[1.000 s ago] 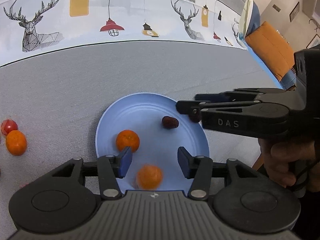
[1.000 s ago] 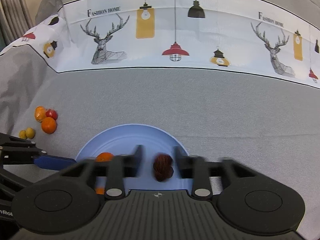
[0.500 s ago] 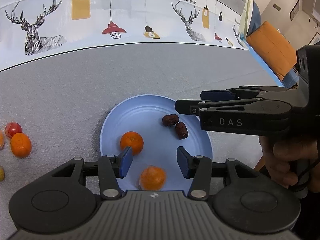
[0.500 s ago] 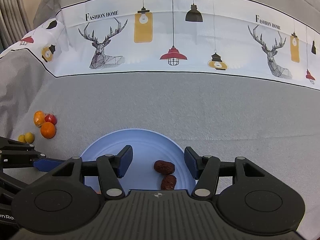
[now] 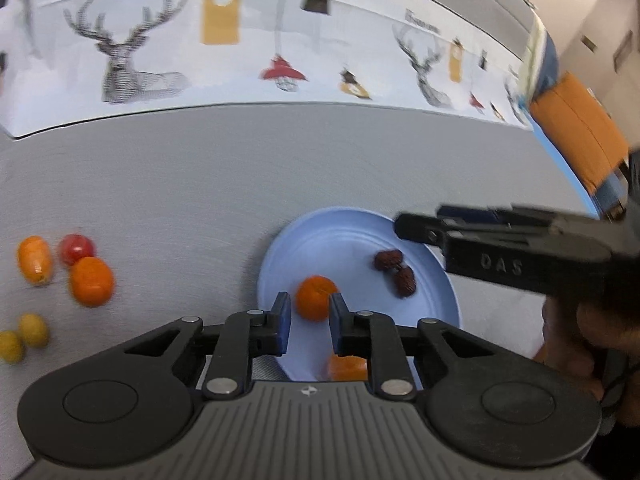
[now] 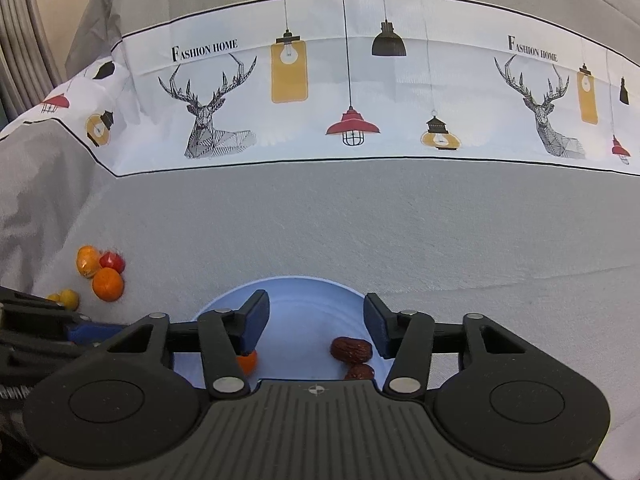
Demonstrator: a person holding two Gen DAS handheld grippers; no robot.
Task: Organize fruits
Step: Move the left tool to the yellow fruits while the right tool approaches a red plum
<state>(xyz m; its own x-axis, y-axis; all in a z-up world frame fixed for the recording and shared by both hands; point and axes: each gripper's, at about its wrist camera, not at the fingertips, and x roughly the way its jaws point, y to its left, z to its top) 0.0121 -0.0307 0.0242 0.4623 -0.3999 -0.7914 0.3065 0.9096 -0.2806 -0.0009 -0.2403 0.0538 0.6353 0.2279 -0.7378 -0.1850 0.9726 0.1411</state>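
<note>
A grey cloth [image 6: 360,220] covered the table. The blue plate [image 5: 328,240] lay ahead of both sets of fingers. The right gripper [image 6: 316,324] stood spread and empty, two dates [image 6: 351,350] between its fingers. The left gripper [image 5: 306,322] gaped narrowly, grasping nothing, a tangerine [image 5: 316,298] just beyond its tips.

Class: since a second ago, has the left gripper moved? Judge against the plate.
Yes. In its own view the plate now sits right of centre, so the left gripper has swung left toward the loose fruit.
</note>
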